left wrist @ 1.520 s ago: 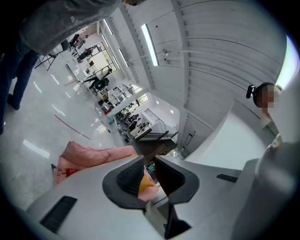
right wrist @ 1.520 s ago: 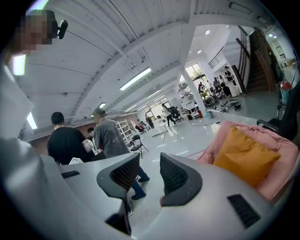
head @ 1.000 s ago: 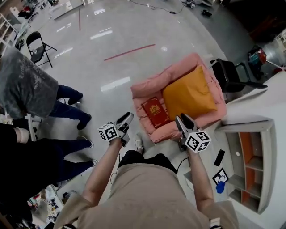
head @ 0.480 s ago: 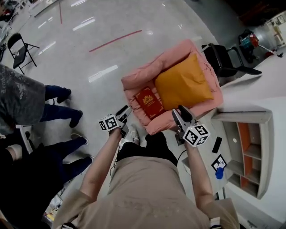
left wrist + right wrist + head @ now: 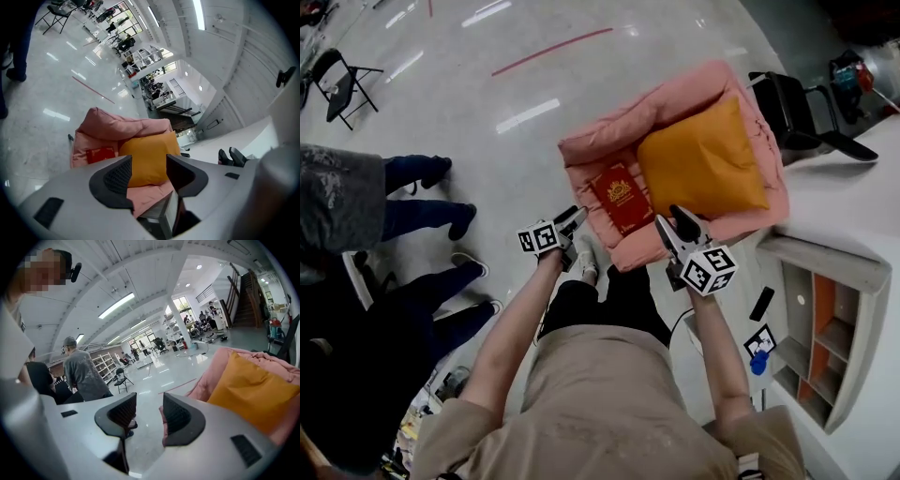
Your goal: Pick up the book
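1. The book (image 5: 621, 195) is a flat red rectangle with a gold ornament on its cover. It lies face up on the seat of a soft pink armchair (image 5: 609, 145), just beside the cushion, on its left in the head view.
2. The armchair is low and padded, with rounded, wrinkled fabric walls. A plump orange cushion (image 5: 701, 161) with a smooth cover fills most of the seat.
3. The left gripper (image 5: 574, 217) has grey moulded plastic fingers with dark, ribbed pads. Its jaws have just been opening and stand well apart with nothing between them. It hangs off the armchair's front left corner, apart from the book.
4. The right gripper (image 5: 672, 220) is built the same. Its jaws have also just been opening, to a moderate gap, and they too are empty. It sits over the armchair's front edge, near the book but not touching it.
5. Each gripper carries a white cube with black square markers.
6. The floor (image 5: 487, 103) is glossy grey and mirrors the ceiling lights.
7. A white shelf unit (image 5: 825, 328) with orange inner panels stands at the right.
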Action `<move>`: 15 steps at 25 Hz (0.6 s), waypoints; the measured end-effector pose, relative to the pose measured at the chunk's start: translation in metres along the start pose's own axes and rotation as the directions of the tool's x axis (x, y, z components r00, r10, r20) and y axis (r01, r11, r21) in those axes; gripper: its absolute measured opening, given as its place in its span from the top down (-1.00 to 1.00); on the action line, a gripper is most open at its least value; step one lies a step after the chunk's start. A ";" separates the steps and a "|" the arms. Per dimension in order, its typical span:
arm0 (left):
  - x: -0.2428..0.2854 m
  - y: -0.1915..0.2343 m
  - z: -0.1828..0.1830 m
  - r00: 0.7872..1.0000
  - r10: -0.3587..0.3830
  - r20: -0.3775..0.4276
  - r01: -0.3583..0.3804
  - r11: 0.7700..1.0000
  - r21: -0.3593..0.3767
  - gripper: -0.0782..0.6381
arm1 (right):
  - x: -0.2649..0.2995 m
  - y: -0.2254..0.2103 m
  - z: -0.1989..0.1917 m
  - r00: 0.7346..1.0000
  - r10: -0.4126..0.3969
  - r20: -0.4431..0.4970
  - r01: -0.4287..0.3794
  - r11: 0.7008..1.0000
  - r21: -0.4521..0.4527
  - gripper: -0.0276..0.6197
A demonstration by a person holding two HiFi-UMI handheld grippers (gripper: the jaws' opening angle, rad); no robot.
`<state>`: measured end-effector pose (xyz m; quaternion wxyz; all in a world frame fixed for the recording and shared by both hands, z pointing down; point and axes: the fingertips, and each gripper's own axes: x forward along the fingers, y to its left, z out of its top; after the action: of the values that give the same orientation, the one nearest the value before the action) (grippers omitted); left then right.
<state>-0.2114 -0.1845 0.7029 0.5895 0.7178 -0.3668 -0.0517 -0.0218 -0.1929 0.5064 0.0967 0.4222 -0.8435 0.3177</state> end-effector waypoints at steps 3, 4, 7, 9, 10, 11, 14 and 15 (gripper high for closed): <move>0.025 0.025 -0.015 0.998 0.046 -0.047 -0.046 0.999 -0.013 0.17 | 0.024 -0.023 -0.014 0.999 0.026 -0.046 -0.025 1.000 0.016 0.40; 0.035 0.033 -0.019 0.996 0.058 -0.060 -0.059 0.998 -0.015 0.17 | 0.032 -0.031 -0.019 0.997 0.036 -0.064 -0.035 0.999 0.012 0.40; 0.064 0.058 -0.030 0.992 0.089 -0.094 -0.091 0.996 -0.012 0.15 | 0.058 -0.056 -0.035 0.990 0.063 -0.124 -0.066 0.998 -0.014 0.40; 0.082 0.079 -0.036 0.987 0.117 -0.110 -0.116 0.993 0.020 0.13 | 0.076 -0.072 -0.046 0.984 0.083 -0.157 -0.088 0.996 -0.026 0.40; 0.092 0.089 -0.039 0.984 0.129 -0.120 -0.125 0.991 0.037 0.12 | 0.085 -0.080 -0.052 0.981 0.093 -0.171 -0.100 0.994 -0.034 0.40; 0.102 0.099 -0.042 0.982 0.136 -0.134 -0.131 0.990 0.046 0.11 | 0.095 -0.087 -0.057 0.978 0.103 -0.183 -0.113 0.993 -0.043 0.40; 0.131 0.136 -0.059 0.964 0.182 -0.195 -0.175 0.983 0.053 0.08 | 0.123 -0.107 -0.077 0.966 0.139 -0.220 -0.154 0.987 -0.055 0.40; 0.138 0.150 -0.066 0.956 0.205 -0.210 -0.198 0.979 0.052 0.07 | 0.132 -0.112 -0.085 0.960 0.152 -0.236 -0.169 0.984 -0.054 0.40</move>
<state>-0.1480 -0.2177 0.9046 0.6170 0.6869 -0.3729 0.0919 -0.0266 -0.2752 0.6803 0.1832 0.3089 -0.8690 0.3403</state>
